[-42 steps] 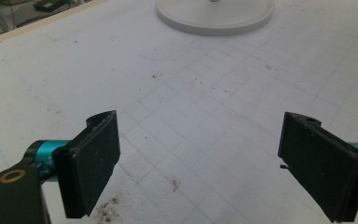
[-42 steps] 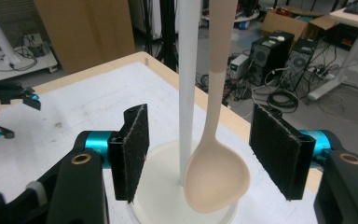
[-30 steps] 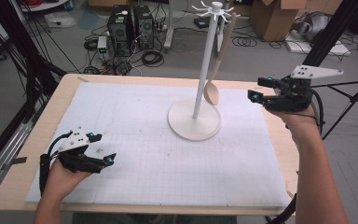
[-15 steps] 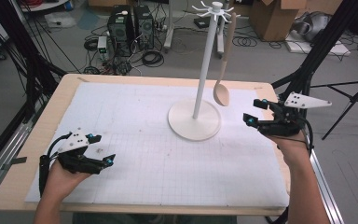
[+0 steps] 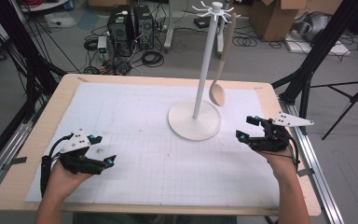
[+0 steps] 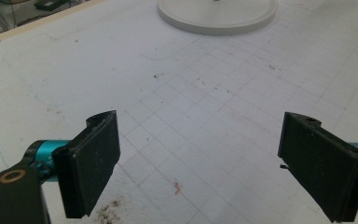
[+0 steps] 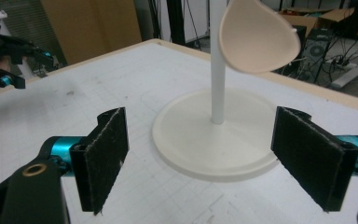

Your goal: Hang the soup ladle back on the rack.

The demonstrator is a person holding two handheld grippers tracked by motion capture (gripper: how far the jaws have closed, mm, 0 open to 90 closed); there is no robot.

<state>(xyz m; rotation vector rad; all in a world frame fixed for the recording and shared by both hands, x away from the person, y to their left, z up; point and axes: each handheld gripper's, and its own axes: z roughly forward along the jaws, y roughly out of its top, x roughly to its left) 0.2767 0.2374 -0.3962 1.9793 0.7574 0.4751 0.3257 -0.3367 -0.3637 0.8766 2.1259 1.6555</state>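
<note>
A wooden spoon hangs by its handle from a top hook of the white utensil stand, bowl down, clear of the stand's round base and just beside the pole. The right gripper sits low over the gridded white mat, to the right of the stand; its jaws have just been opening and now stand wide apart with nothing between them. In the right gripper view the spoon's bowl hangs above and beyond the pads, touching neither. The left gripper rests on the mat well to the left of the stand — jaws also spread wide, empty, bare grid squares showing between them.

The work looks finished or nearly so: the spoon is hung and the hand has let go. Done well, this step means drawing the right gripper straight away from the stand, keeping the open jaws below and clear of the bowl so a brush does not set the spoon swinging or lift it off its hook. The stand is tall on a narrow pole; a knock to the pole could rock it, so the retreat is best made outward toward the table edge — not across the base. The left gripper has no call to move.
</note>
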